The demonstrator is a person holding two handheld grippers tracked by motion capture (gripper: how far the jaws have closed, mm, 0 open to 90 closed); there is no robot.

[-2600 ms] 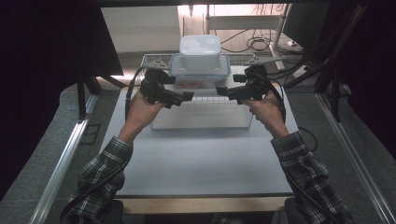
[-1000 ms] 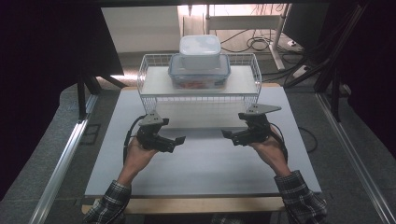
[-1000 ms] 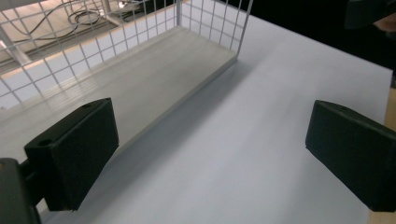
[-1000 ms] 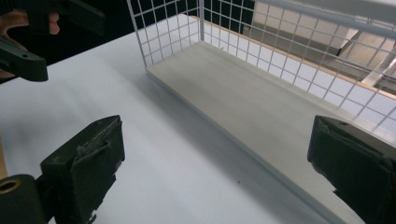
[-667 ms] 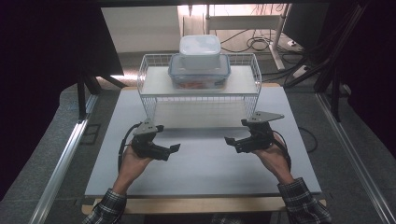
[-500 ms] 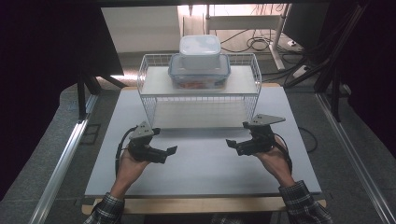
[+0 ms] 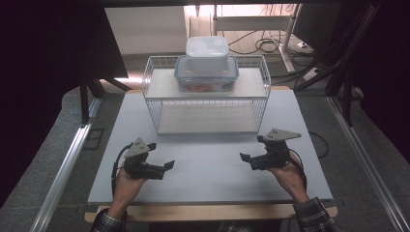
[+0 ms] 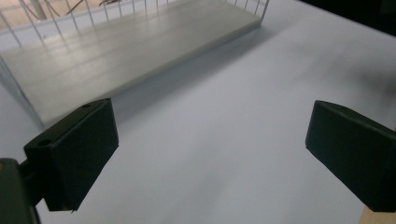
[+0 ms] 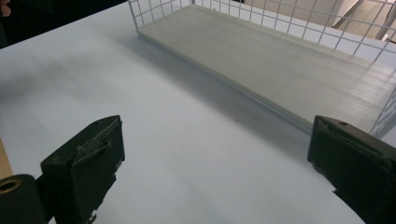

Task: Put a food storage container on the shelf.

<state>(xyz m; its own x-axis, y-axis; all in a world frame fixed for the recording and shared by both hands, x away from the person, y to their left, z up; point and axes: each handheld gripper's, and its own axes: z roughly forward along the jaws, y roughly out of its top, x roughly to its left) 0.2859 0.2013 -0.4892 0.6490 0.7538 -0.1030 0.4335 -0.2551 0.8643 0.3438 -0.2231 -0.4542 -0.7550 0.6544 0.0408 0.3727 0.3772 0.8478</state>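
Wire rack [image 7: 208, 104] stood at the far middle of the desk [image 7: 212, 174], its front face open. Lower shelf board [image 7: 208, 119] lay bare, open to entry from the front. Top shelf carried a clear container [image 7: 206, 77] with a white box [image 7: 207, 49] stacked on it, blocking its middle. Desk surface in front of the rack lay open between left tool [image 7: 164, 168] and right tool [image 7: 245, 159], jaws of both spread wide.
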